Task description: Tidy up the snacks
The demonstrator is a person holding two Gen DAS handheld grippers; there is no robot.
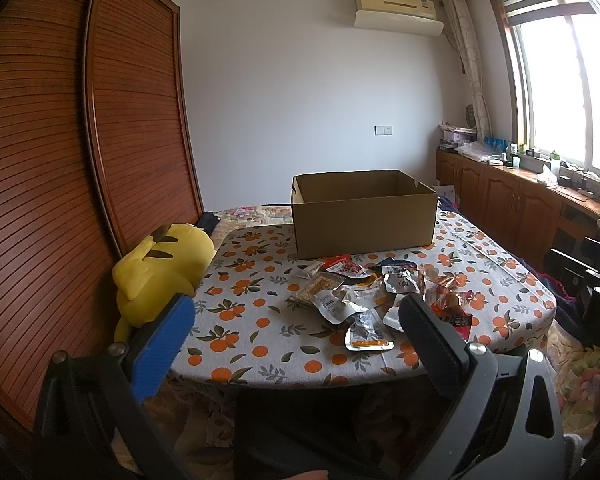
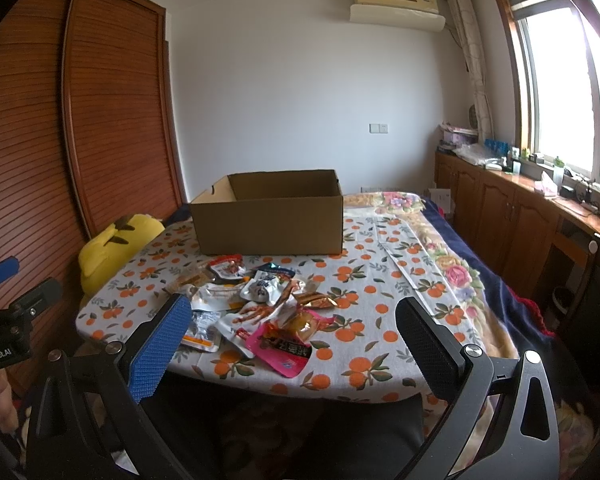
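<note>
A pile of small snack packets lies on the orange-print tablecloth, in front of an open, empty-looking cardboard box. In the right wrist view the pile includes a pink packet at the near edge, and the box stands behind. My left gripper is open and empty, held short of the table's near edge. My right gripper is open and empty, also short of the table. The left gripper also shows at the left edge of the right wrist view.
A yellow plush toy lies left of the table against a brown slatted wardrobe. A floral bedspread lies right of the table. Wooden cabinets with clutter run under the window on the right.
</note>
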